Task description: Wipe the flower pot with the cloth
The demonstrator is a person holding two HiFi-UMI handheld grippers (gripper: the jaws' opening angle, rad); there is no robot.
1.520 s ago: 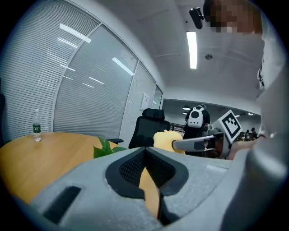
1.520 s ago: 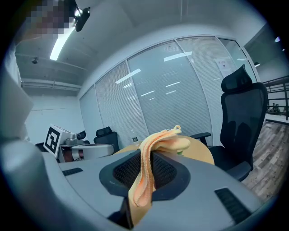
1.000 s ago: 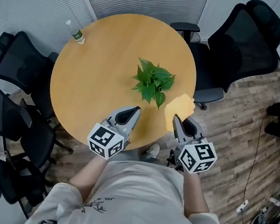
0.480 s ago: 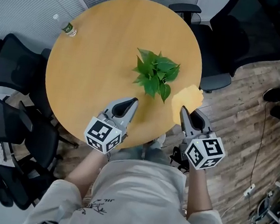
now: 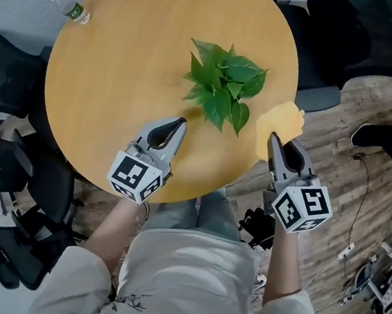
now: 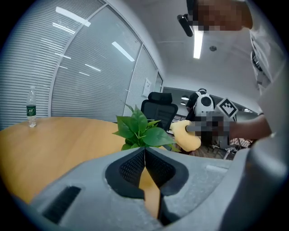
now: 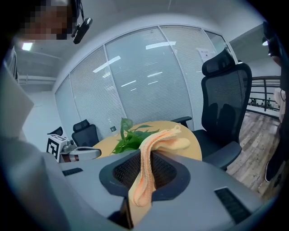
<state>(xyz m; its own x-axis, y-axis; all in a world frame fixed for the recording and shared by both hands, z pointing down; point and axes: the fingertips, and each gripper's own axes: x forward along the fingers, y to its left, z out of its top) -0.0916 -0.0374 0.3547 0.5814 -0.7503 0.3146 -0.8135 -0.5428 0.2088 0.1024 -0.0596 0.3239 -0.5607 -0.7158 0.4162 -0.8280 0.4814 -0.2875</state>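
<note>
A leafy green plant [image 5: 223,87] stands on the round wooden table [image 5: 121,74]; its leaves hide the flower pot in every view. My left gripper [image 5: 179,122] is shut with nothing in it, hovering over the table just left of and nearer than the plant [image 6: 141,131]. My right gripper [image 5: 271,135] is shut on a yellow cloth [image 5: 277,127], held off the table's right edge beside the plant. In the right gripper view the cloth [image 7: 156,149] drapes out of the jaws, with the plant [image 7: 132,137] behind it.
A clear water bottle [image 5: 70,10] stands at the table's far left edge. Black office chairs [image 5: 21,90] surround the table on the left and on the far right [image 5: 336,35]. Cables lie on the wooden floor [image 5: 357,227] at the right.
Both grippers have sunk and moved forward toward the plant. The table and plant now sit higher in the head view as the head tilted down.
</note>
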